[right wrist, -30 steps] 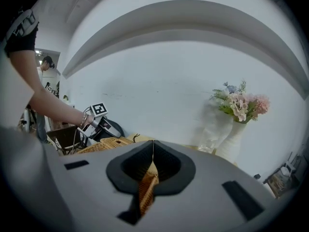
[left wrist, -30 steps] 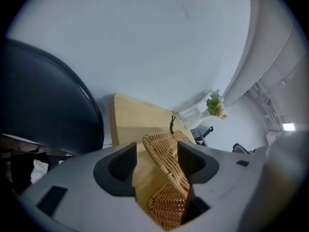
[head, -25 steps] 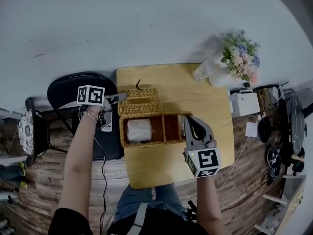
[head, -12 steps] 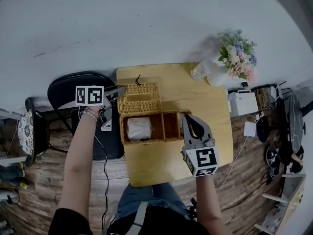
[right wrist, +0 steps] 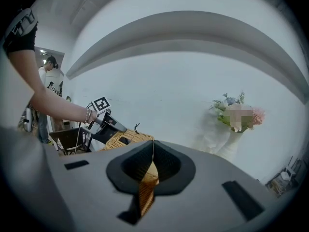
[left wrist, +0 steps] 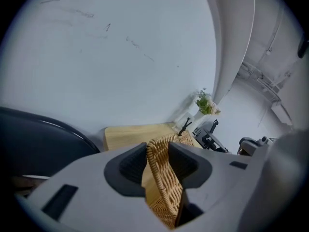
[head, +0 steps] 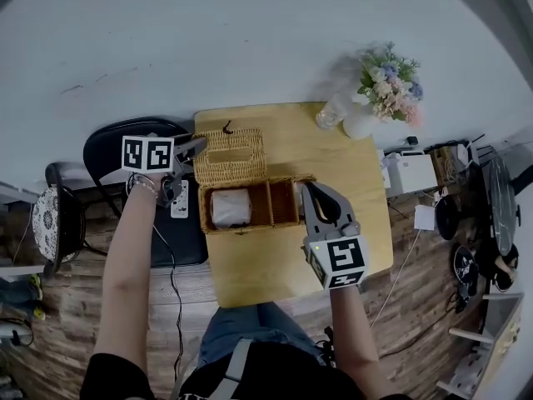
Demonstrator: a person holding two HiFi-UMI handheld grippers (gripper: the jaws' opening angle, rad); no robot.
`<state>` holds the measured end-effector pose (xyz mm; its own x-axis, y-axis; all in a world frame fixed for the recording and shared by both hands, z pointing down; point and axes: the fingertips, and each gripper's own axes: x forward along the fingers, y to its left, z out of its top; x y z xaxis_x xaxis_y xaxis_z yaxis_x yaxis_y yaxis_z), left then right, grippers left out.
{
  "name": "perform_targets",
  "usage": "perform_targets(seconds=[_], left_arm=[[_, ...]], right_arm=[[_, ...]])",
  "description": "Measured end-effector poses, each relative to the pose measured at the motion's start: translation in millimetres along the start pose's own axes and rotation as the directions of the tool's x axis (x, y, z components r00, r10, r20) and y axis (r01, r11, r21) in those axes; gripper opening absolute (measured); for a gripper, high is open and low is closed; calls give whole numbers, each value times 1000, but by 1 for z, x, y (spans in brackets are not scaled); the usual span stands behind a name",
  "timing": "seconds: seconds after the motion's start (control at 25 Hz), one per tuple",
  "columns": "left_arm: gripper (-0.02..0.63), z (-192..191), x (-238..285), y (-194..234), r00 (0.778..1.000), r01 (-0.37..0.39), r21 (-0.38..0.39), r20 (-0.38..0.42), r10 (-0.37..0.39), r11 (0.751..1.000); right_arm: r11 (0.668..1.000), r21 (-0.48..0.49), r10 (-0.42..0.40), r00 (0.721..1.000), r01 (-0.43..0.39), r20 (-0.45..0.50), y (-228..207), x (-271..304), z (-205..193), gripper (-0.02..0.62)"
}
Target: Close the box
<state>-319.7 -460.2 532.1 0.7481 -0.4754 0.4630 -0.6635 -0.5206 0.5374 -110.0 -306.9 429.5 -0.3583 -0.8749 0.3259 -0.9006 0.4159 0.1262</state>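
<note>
box — right end covered | left hand-held gripper just closed on lid | right hand-held gripper pinching box

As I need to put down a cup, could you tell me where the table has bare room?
The widest bare patch is the table's near side, between the box and the person. A smaller one lies behind the box's right half, between the lid and the glass. The far right corner is crowded, with glass and vase.
</note>
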Motion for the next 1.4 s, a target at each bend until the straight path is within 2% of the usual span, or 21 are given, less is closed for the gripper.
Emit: perform_targets(seconds=[0.2,0.36,0.6,0.88,1.0,1.08,1.28,1.4], left_arm=[[147,3,-15,-16,998,-59,102,17,58,993],[147,6,-29,-34,994,-112,220,22,110,969],[147,2,-46,-59,982,-187,408,46,185,894],[146,-10,-61,-79,965,-247,538,61,255,806],[143,-17,-67,-87,959,-252,593,50,278,765],[138,-22,-71,-92,958,-245,619,35,285,746],[120,-37,-79,-102,959,-202,660,-16,282,724],[112,-46,-84,-108,961,-173,668,-48,273,724]], right_arm=[[1000,0,8,999,-8,33,3,-16,11,15],[1000,-5,12,997,-12,72,6,-32,23,15],[1000,9,23,996,-23,91,12,-53,28,15],[1000,10,22,990,-24,143,12,-72,40,15],[1000,13,25,987,-28,158,11,-76,45,15],[999,14,32,985,-35,170,13,-77,49,15],[999,10,45,978,-48,203,14,-78,60,15],[998,13,50,974,-55,219,15,-79,66,15]])
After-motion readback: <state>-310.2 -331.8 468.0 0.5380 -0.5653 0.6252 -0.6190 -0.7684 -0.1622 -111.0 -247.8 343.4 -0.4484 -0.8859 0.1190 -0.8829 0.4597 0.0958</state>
